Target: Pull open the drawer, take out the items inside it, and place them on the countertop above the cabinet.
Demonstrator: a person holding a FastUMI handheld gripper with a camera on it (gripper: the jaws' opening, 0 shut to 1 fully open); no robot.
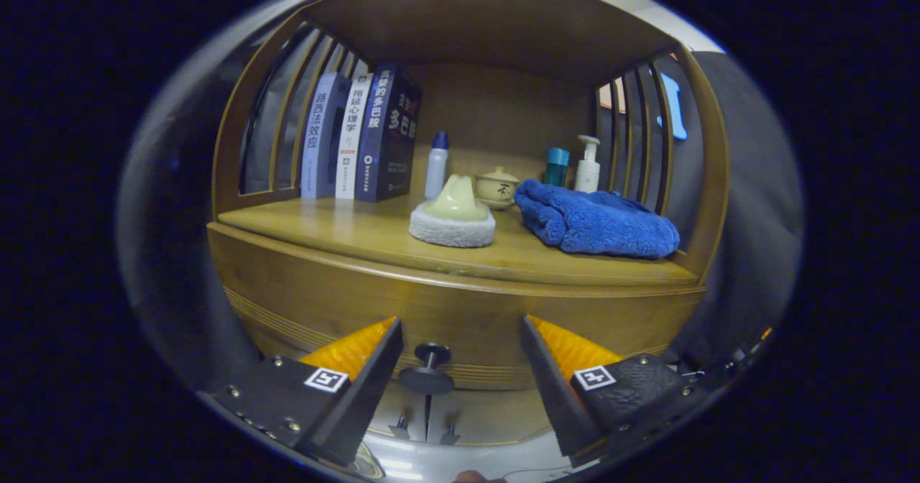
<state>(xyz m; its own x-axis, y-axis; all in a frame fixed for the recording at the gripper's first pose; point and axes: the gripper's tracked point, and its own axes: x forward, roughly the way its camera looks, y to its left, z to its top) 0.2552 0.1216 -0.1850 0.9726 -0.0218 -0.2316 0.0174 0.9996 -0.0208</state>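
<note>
— What sort of place is this?

— A mock-up of a home corner, set up in a booth. The landmark is a wooden cabinet [460, 303] with slatted sides and an open shelf.

— What makes it homely?

— On its countertop, books [359, 138] stand at the left. To their right sit a small bottle [436, 164], a lidded cup [497, 185] and a pump bottle [588, 164]. A folded blue towel [595, 218] lies at the right. Dark cloth hangs behind the slats.
</note>
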